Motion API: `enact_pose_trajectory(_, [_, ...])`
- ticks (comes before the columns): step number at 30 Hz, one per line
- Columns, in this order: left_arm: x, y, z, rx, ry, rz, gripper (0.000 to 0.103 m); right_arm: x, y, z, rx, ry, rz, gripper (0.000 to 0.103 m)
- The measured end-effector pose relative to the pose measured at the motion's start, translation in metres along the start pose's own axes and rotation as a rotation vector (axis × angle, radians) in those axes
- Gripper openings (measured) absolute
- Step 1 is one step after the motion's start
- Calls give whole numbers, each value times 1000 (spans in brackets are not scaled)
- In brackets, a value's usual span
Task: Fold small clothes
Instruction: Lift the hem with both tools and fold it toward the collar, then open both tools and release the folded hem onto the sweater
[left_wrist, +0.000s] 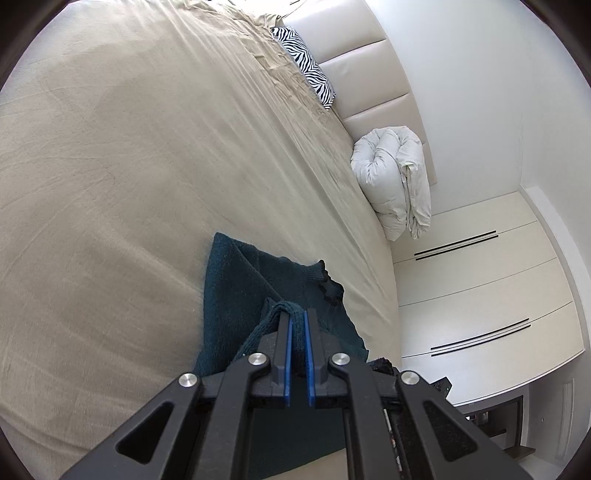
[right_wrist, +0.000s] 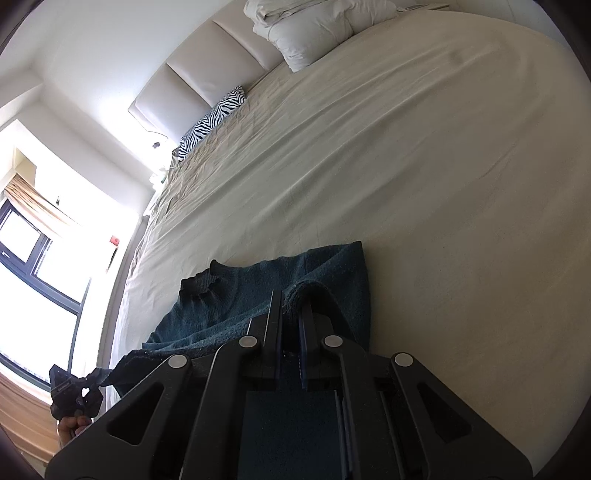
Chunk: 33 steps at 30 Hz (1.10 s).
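Teal knit sweater (left_wrist: 236, 288) on bed (left_wrist: 129, 166): edge pinched by left gripper (left_wrist: 298, 314) and right gripper (right_wrist: 291, 299); fold mid-way; carry-over and flat lay-down judged next.

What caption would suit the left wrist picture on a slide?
Left tongs pinch a fold of a dark teal sweater lying on a beige bed.
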<state>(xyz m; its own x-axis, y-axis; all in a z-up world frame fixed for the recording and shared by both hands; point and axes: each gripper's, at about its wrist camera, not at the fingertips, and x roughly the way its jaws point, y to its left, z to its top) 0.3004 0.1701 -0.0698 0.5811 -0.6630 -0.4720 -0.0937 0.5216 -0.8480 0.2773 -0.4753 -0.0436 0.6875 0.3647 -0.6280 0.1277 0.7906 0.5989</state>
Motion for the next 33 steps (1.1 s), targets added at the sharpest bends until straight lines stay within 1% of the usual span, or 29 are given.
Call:
enact_pose_trajectory(9, [33,17,21,-20,-7,24,7,48,-21,12,63,17,-30,6])
enact_pose_trajectory(12, [42,20,30,-13,-15,47,7,66,-25,18,72,36,-45,6])
enact_pose_trajectory(13, [45,22,33,-11,-24,67,9,73,-27,21,82,46,-47,6])
enact_pose_trajectory(15, [47,26,39,-10,-41,88,22,84,-32,25,107,68,-61,7])
enact_pose_trajectory(16, [48,28,41,-14,-43,87,40,90,-35,26,122,84,-59,8])
enact_pose_trajectory(17, [47,29,42,-14,-50,84,54,93,-37,27,133,89,-54,9])
enact_pose_trajectory(18, [45,28,42,-5,-57,87,56,95,-38,27,140,81,-49,12])
enact_pose_trajectory(19, [44,28,41,5,-58,96,56,95,-39,27,139,71,-44,13])
enact_pose_trajectory(24, [36,23,25,47,-50,109,56,91,-47,23,165,46,-36,13])
enact_pose_trajectory(26, [31,22,15,63,-51,109,56,89,-46,23,158,39,-39,15])
enact_pose_trajectory(28, [27,19,5,81,-49,115,56,85,-42,26,142,18,-48,27])
enact_pose_trajectory(30, [22,16,-5,104,-51,117,56,72,-41,26,151,-24,-64,67])
enact_pose_trajectory(31, [21,13,-11,113,-53,122,56,66,-43,27,170,-58,-63,70])
enact_pose_trajectory(33, [19,10,-20,138,-51,140,56,53,-45,30,173,-89,-64,70])
